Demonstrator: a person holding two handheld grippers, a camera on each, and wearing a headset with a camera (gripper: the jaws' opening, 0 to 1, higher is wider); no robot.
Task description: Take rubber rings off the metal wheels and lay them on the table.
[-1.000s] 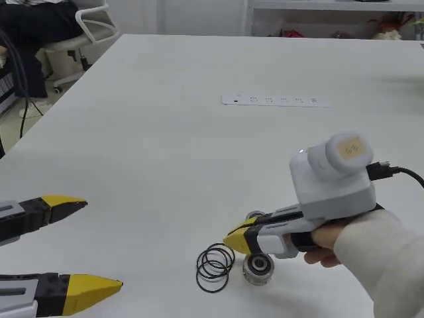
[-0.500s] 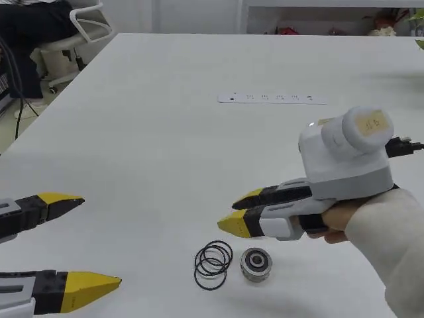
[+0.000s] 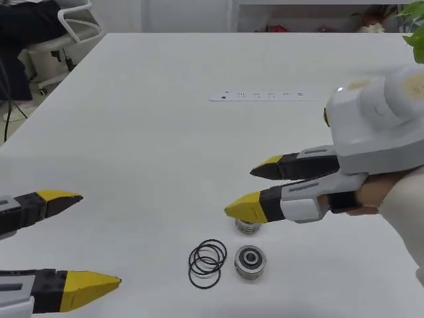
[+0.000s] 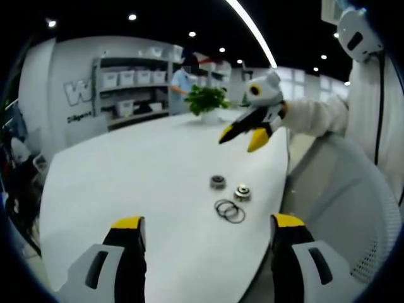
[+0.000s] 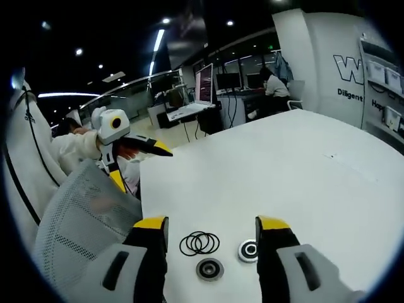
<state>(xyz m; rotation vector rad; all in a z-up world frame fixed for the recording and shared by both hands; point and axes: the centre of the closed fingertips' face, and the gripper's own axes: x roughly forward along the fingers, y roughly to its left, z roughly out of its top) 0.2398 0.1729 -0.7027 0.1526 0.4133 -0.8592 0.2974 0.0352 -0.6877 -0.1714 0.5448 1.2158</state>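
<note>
Holding my left gripper (image 3: 99, 240) and right gripper (image 3: 242, 191) spread and empty, I see black rubber rings (image 3: 207, 263) just beside a silver metal wheel (image 3: 250, 260) by the white worktop's (image 3: 165, 132) near edge. The head view half hides a second metal wheel (image 3: 246, 228) behind the right jaw; the left gripper view shows it whole.

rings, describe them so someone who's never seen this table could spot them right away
On the white table, look near its front edge, well short of the power strip. A near wheel and a far wheel sit there, and the rings lie just left of the near wheel. They are a flat heap of thin black loops, unlike the chunky silver wheels.
</note>
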